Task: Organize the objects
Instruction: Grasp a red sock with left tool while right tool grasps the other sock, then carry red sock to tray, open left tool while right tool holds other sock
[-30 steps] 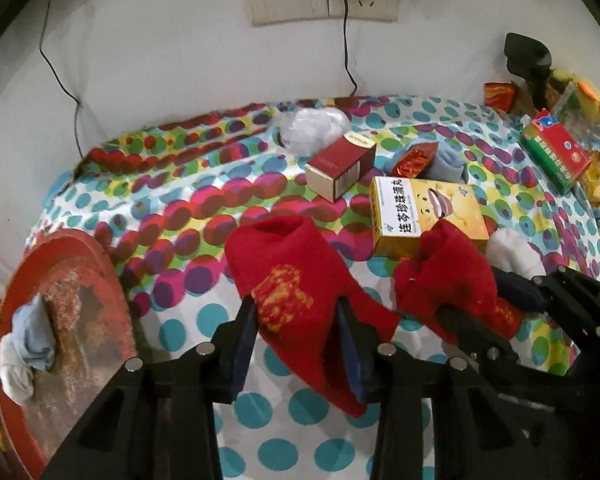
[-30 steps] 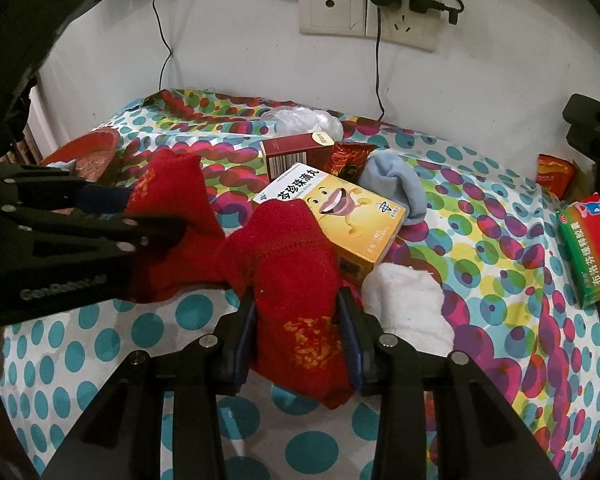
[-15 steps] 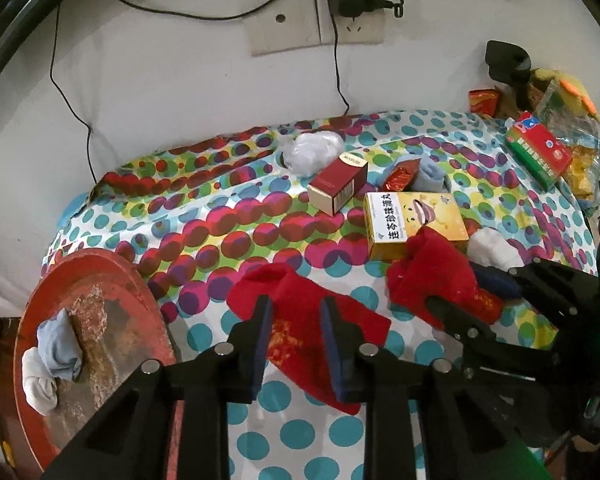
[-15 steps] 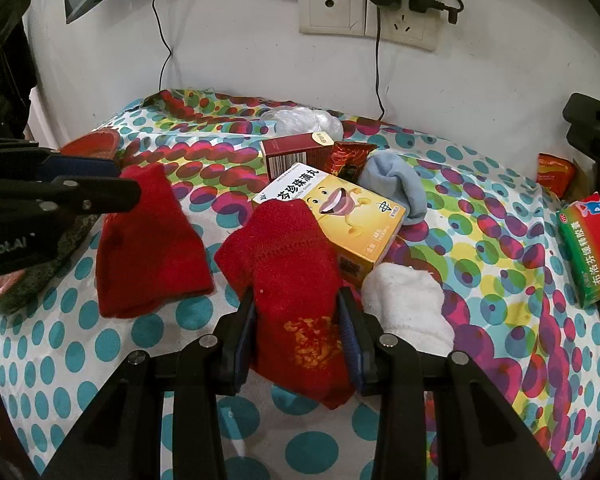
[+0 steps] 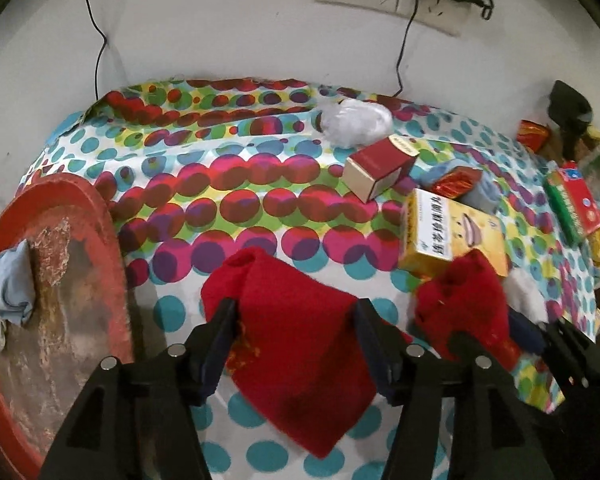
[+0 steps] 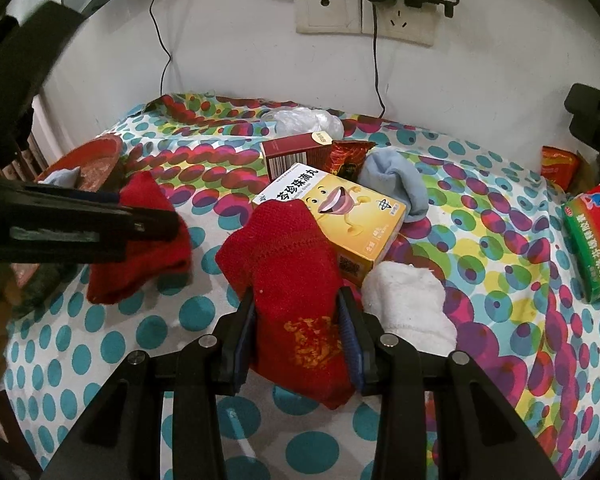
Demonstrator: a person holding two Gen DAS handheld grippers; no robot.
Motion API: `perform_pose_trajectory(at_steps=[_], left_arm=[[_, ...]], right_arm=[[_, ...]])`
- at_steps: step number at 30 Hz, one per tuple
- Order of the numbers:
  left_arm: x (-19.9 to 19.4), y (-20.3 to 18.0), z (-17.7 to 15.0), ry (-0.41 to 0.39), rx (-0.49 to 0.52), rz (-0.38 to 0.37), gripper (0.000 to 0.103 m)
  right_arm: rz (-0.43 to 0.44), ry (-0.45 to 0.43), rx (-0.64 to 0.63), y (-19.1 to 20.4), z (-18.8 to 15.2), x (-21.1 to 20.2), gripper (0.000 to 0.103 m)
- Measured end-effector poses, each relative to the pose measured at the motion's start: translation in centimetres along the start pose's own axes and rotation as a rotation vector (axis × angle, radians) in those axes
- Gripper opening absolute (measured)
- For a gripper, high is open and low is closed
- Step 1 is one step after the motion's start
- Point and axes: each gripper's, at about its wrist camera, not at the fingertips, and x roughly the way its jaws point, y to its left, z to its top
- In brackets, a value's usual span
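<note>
Two red socks lie on the dotted tablecloth. My left gripper is open, its fingers standing either side of the left red sock, which lies flat; this sock also shows in the right wrist view under the left gripper. My right gripper is shut on the right red sock, which leans against a yellow medicine box. That sock and the right gripper show at the right of the left wrist view.
A red round tray with a blue and a white sock sits at the left edge. A dark red box, a blue sock, a white sock, a snack packet, a plastic bag and a green-red box lie around.
My left gripper let go of the left red sock, which now lies flat on the cloth, rose, then came back down with its fingers wider apart. The right gripper has stayed shut on its sock.
</note>
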Motion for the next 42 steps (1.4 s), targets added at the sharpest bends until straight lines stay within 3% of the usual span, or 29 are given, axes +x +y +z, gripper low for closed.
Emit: perform_pose_trajectory(at_steps=[6, 11, 27, 33, 42], left_arm=[[1.5, -0.7, -0.4, -0.029, 0.057, 0.063, 0.066], [1.8, 0.1, -0.4, -0.047, 0.036, 0.022, 0.069], [1.5, 0.0, -1.3, -0.112, 0.052, 0.009, 0.072], [0.6, -0.1, -1.6, -0.12, 0.081, 0.035, 0.041], [-0.9, -1.1, -1.9, -0.104, 0.142, 0.024, 0.038]], right_arm=[[0.024, 0.0, 0.019, -0.3, 0.0, 0.0, 0.036], [0.028, 0.001, 0.02, -0.3, 0.0, 0.0, 0.037], [0.028, 0.001, 0.02, -0.2, 0.0, 0.1, 0.038], [0.029, 0.001, 0.02, -0.3, 0.1, 0.1, 0.039], [0.029, 0.002, 0.019, -0.4, 0.2, -0.1, 0.039]])
